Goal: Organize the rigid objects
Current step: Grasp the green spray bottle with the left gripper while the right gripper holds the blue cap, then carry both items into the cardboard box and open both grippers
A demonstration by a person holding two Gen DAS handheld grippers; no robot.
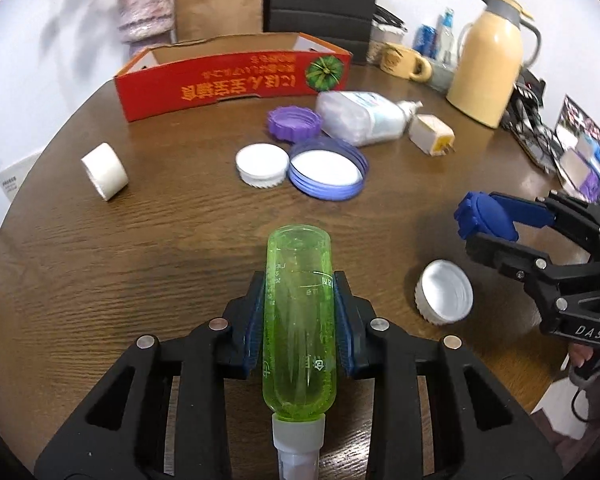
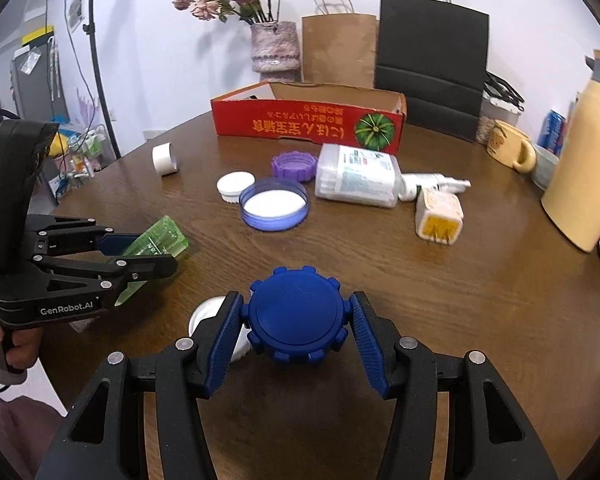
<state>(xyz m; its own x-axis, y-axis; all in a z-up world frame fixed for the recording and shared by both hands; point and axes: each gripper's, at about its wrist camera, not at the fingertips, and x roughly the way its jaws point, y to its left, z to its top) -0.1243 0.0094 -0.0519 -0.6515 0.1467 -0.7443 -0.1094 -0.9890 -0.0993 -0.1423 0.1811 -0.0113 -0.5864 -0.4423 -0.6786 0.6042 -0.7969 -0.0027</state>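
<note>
My left gripper [image 1: 300,280] is shut on a clear green bottle [image 1: 298,320], pads pressed on its two sides, its base pointing away and its white neck toward the camera. From the right wrist view the left gripper [image 2: 160,250] and the green bottle [image 2: 160,236] sit low over the wooden table [image 2: 380,280]. My right gripper [image 2: 296,312] is shut on a dark blue notched lid [image 2: 296,316], also seen as the blue lid [image 1: 488,216] in the right gripper [image 1: 470,232]. An open red cardboard box [image 1: 228,80] stands at the back.
Loose on the table: a white lid [image 1: 446,296], tape roll [image 1: 104,176], white cap [image 1: 262,164], lilac-blue lid [image 1: 328,172], purple lid [image 1: 294,124], lying clear bottle [image 1: 364,118], plug adapter [image 1: 430,136]. A cream thermos [image 1: 488,60], mug [image 1: 404,62], bags and a vase stand behind.
</note>
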